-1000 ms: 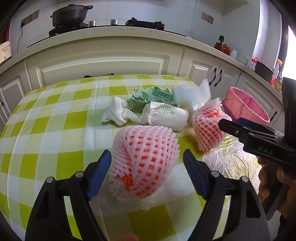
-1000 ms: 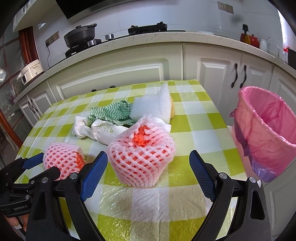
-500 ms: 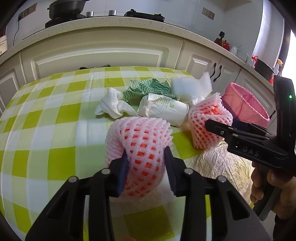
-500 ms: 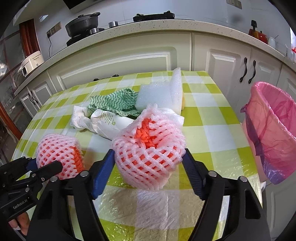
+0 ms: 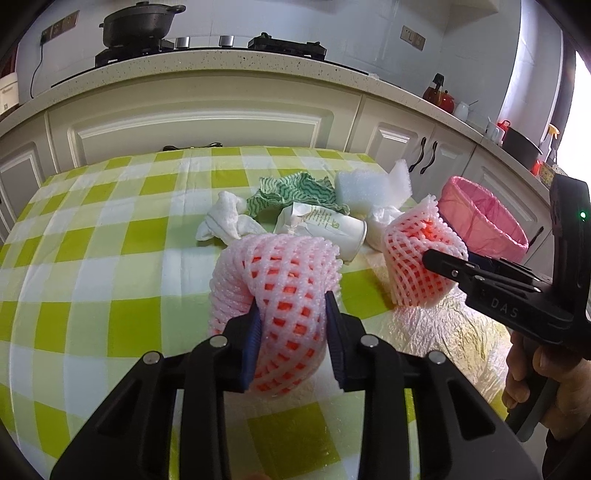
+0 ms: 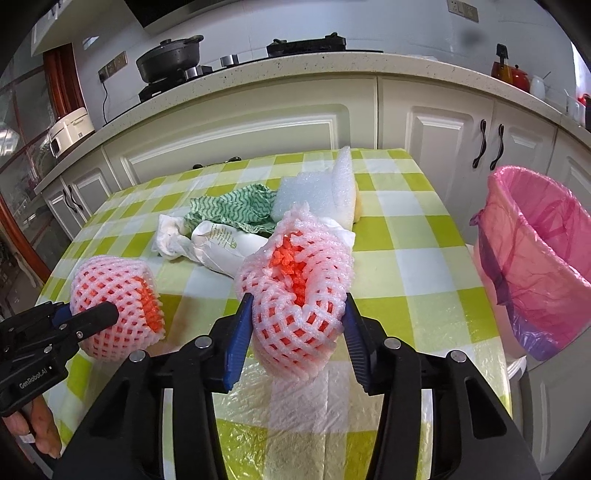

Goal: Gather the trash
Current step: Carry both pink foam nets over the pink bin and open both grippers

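Observation:
My left gripper is shut on a pink foam fruit net and squeezes it just above the checked tablecloth. My right gripper is shut on a second pink foam net, lifted slightly off the table. Each gripper shows in the other's view: the right gripper and its net, the left gripper and its net. Behind them lie a crumpled paper cup, a white tissue, a green patterned cloth and white foam pieces.
A bin lined with a pink bag stands beside the table's right edge. A crinkled clear plastic sheet lies on the table under my right gripper. Kitchen cabinets and a counter with a pot run behind.
Both grippers went from open around the nets to closed on them. The nets are now squeezed and lifted slightly.

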